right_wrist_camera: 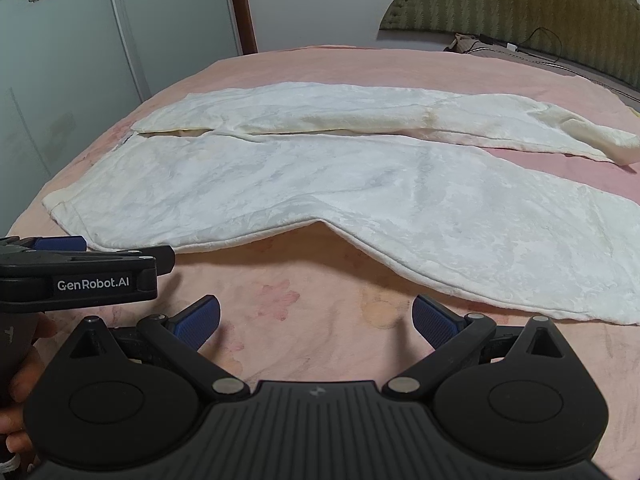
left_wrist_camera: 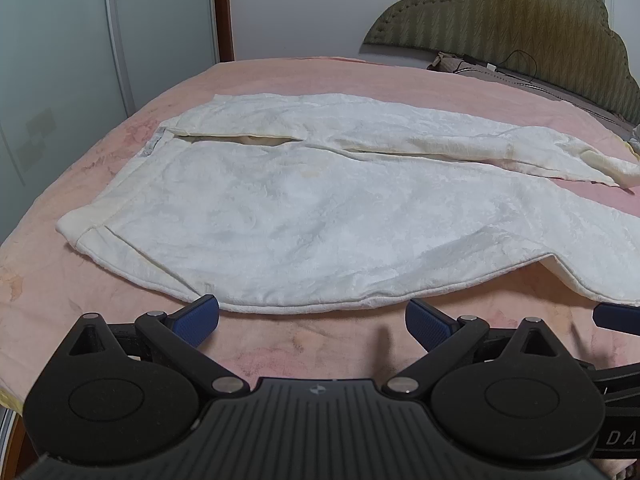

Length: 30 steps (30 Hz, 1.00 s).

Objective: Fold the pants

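White fleece pants [left_wrist_camera: 304, 220] lie spread flat on a pink bedspread [left_wrist_camera: 100, 288], waistband at the left and the two legs running to the right. In the right wrist view the pants [right_wrist_camera: 320, 184] show the near leg bending toward me at the right. My left gripper [left_wrist_camera: 312, 322] is open, its blue pads just short of the pants' near hem, nothing between them. My right gripper [right_wrist_camera: 316, 320] is open over bare bedspread, a short way from the near leg's edge. The left gripper's side [right_wrist_camera: 80, 276] shows at the left of the right wrist view, held by a hand.
A padded olive headboard [left_wrist_camera: 520, 28] stands at the far right with a cable and small items [left_wrist_camera: 480, 65] at its foot. Pale wardrobe doors [left_wrist_camera: 60, 80] rise beyond the bed's left edge. The right gripper's blue tip [left_wrist_camera: 618, 316] shows at the right edge.
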Motion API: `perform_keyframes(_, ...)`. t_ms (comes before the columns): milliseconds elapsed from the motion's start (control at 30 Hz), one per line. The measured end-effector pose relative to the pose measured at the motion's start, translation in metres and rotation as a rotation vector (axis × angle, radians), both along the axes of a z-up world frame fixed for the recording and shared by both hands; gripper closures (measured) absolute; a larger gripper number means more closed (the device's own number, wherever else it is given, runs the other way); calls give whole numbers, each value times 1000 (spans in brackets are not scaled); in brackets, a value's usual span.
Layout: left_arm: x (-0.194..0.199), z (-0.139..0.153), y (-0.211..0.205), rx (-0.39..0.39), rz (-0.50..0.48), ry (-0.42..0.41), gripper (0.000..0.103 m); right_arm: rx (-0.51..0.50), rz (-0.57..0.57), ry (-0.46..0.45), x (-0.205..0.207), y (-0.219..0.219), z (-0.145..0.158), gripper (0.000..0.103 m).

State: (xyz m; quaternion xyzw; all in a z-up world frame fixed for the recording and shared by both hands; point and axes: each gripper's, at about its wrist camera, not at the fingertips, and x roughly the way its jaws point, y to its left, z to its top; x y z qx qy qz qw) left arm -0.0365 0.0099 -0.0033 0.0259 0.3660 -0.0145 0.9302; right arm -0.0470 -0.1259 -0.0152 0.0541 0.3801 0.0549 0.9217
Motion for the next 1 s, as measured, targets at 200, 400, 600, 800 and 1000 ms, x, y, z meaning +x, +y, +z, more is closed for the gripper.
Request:
perform_keyframes(200, 0, 0, 0, 0, 0, 1, 2, -1, 7, -1, 0, 2, 0, 0)
perform_keyframes(400, -1, -1, 1, 1, -1, -1, 2, -6, 27, -5, -1, 5, 0, 0)
perform_keyframes(600, -5, 6, 6, -11, 21, -52, 2, 10, 60, -42, -5, 5, 8, 0)
perform_keyframes(800, 8, 28, 22, -55, 61, -132, 2, 44, 126, -283, -16, -11, 37, 0)
perform_keyframes(1000, 47, 41, 32, -40, 121, -168, 2, -72, 170, -352, 32, -20, 50, 0)
